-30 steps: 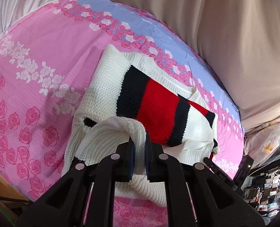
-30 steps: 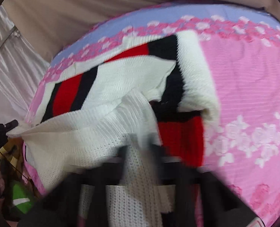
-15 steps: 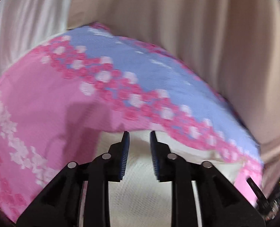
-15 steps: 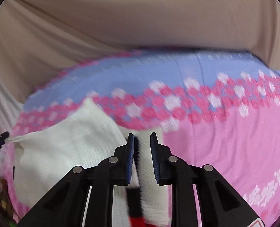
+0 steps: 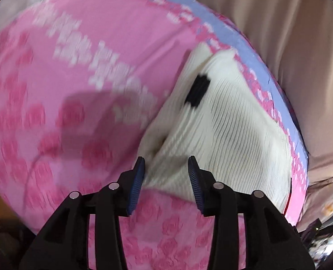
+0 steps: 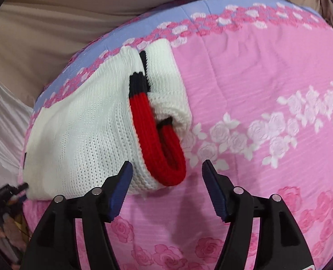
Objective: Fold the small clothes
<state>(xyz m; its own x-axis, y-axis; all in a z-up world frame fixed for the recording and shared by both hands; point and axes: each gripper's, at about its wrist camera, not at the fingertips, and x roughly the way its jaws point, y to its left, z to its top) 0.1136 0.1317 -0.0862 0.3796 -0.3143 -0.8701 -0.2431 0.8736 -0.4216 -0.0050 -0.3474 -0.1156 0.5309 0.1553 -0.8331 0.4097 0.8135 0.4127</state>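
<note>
Both grippers' jaws have just been opening. The left gripper (image 5: 166, 173) and right gripper (image 6: 166, 175), jaws parted and empty, frame the folded knit sweater (image 6: 87, 130) on the pink floral bedspread (image 6: 256, 78).

A pink rose-print bedspread (image 6: 267, 72) with a lilac border (image 5: 231, 33) lies under and ahead of the grippers; beige curtain (image 6: 65, 15) hangs beyond it, clutter (image 5: 323, 236) low right.
</note>
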